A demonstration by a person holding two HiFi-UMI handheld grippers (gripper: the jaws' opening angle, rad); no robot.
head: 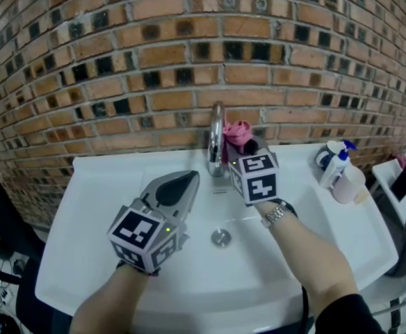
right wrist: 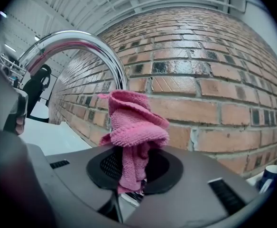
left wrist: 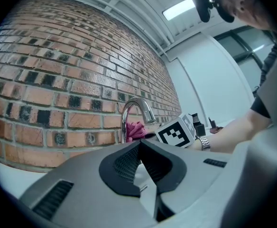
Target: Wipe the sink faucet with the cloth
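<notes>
Hovering at lower left of the head view, the left gripper (head: 186, 181) is pressed together with nothing in it, above the sink (head: 85, 214). Centre frame, the faucet (head: 217, 127) stands upright. Just right of its neck, seemingly touching, the pink cloth (head: 237, 132) is pinched by the right gripper (head: 248, 150). It looks soft, light and floppy, so I'd grip low on the bunch, letting 1 loose fold wrap the slick chrome.

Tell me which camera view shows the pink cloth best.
The right gripper view. There the pink cloth fills the centre, bunched and pinched in the right gripper, in front of the faucet. The head view shows only a small pink bundle by the faucet; the left gripper view shows a small pink patch under the spout.
</notes>
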